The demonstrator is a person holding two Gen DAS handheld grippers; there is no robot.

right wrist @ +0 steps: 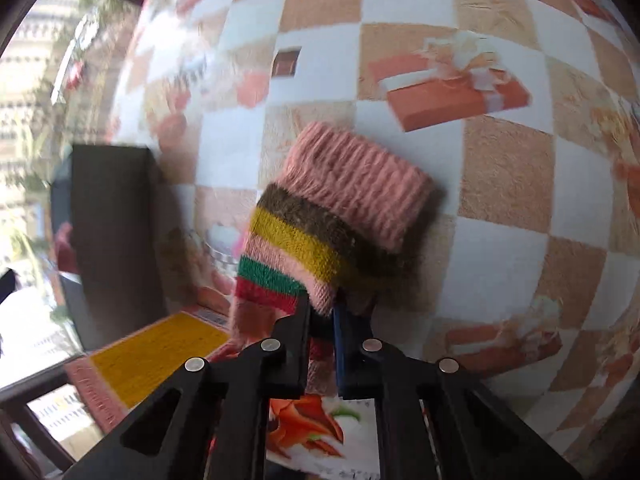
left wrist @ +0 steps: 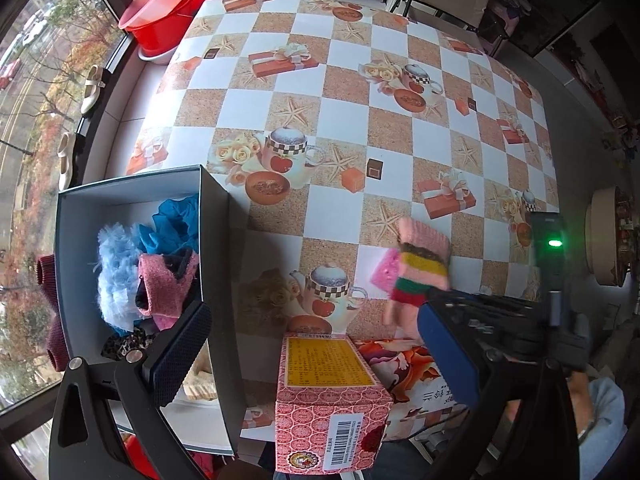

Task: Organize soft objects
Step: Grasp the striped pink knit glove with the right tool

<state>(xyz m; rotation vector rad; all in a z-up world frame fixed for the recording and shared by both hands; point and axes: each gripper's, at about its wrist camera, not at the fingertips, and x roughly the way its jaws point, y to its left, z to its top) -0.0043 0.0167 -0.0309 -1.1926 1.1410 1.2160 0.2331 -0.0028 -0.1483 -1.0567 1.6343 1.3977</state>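
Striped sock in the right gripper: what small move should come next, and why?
Probably carry the striped sock leftward over the dark box. The right gripper is shut on it above the table, and that box already holds other soft items.

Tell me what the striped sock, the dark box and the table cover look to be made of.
Striped sock: fuzzy knitted yarn, likely wool or acrylic; ribbed cuff and fluffy fibres show.
Dark box: stiff cardboard, matte, judging by its thin, straight walls and pale lining.
Table cover: probably printed vinyl or oilcloth; smooth with a slight sheen.
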